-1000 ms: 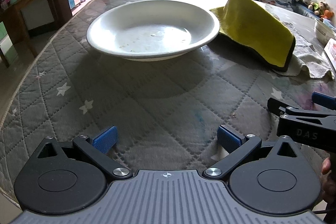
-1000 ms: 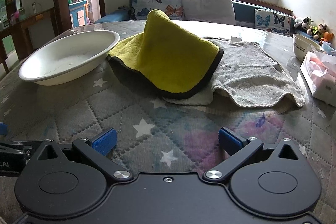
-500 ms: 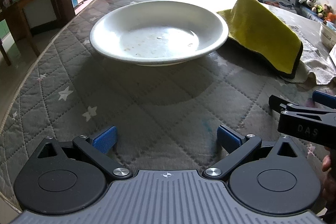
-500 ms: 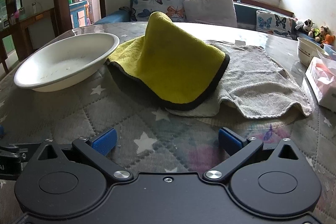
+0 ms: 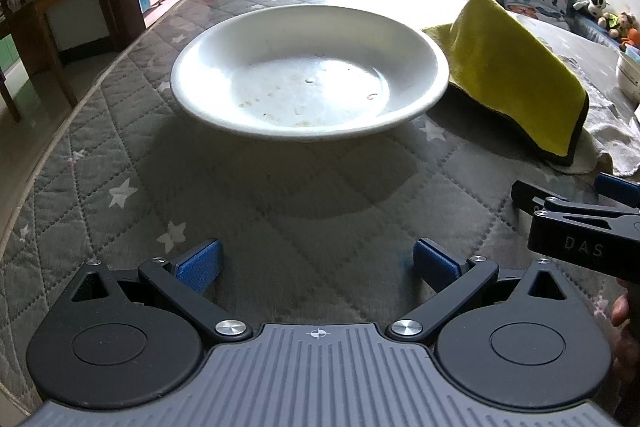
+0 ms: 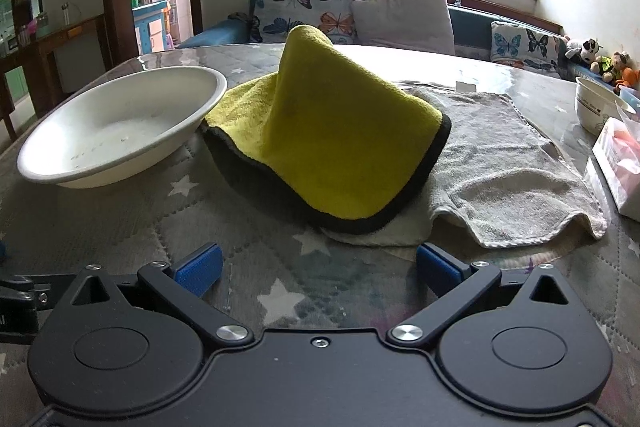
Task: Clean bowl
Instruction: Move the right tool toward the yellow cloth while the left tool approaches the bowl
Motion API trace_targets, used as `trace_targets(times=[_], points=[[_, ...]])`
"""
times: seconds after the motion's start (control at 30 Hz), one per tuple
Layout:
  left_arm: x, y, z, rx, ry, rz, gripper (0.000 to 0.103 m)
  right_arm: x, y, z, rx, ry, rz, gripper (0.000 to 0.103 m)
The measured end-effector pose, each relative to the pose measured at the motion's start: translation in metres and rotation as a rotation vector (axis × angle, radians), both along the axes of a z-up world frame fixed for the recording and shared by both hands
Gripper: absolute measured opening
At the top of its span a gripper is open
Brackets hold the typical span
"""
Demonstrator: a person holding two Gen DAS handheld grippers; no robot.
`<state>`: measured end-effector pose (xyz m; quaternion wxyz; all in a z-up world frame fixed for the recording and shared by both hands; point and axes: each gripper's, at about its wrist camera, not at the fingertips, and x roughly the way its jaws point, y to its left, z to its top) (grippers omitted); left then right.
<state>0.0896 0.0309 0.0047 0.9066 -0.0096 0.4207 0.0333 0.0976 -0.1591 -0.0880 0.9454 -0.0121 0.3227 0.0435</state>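
Observation:
A wide, shallow white bowl (image 5: 308, 75) with small crumbs and smears in its bottom sits on the quilted grey table cover straight ahead of my left gripper (image 5: 316, 265), which is open and empty, a short way from the bowl's near rim. The same bowl (image 6: 120, 125) shows at the left in the right wrist view. A yellow cloth with a dark border (image 6: 332, 139) lies bunched up to a peak just right of the bowl, ahead of my right gripper (image 6: 318, 269), also open and empty. The cloth (image 5: 516, 75) also appears at the right of the left wrist view.
A grey towel (image 6: 504, 167) lies flat under and right of the yellow cloth. A small white bowl (image 6: 598, 109) and a plastic pack (image 6: 616, 163) stand at the far right. The table's rounded edge (image 5: 52, 143) runs along the left. A sofa with cushions (image 6: 400, 15) lies beyond.
Both grippers have moved forward over the table, so the bowl and the yellow cloth loom nearer. Neither gripper's fingers changed their spread, and nothing on the table moved.

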Motion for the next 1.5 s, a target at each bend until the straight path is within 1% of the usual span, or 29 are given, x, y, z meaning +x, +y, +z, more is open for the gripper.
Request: trace_targets(times=[0.47, 1.17, 1.5], points=[[0.015, 0.002, -0.002, 0.006, -0.01, -0.004, 0.102, 0.011, 0.001, 0.002, 0.001, 0.013, 0.001, 0.103], [0.024, 0.001, -0.003, 0.009, -0.036, -0.01, 0.103, 0.018, 0.002, -0.001, 0.006, 0.015, -0.008, 0.103], [0.037, 0.003, -0.002, 0.005, -0.025, -0.007, 0.103, 0.017, 0.002, 0.0, 0.007, 0.014, -0.009, 0.103]])
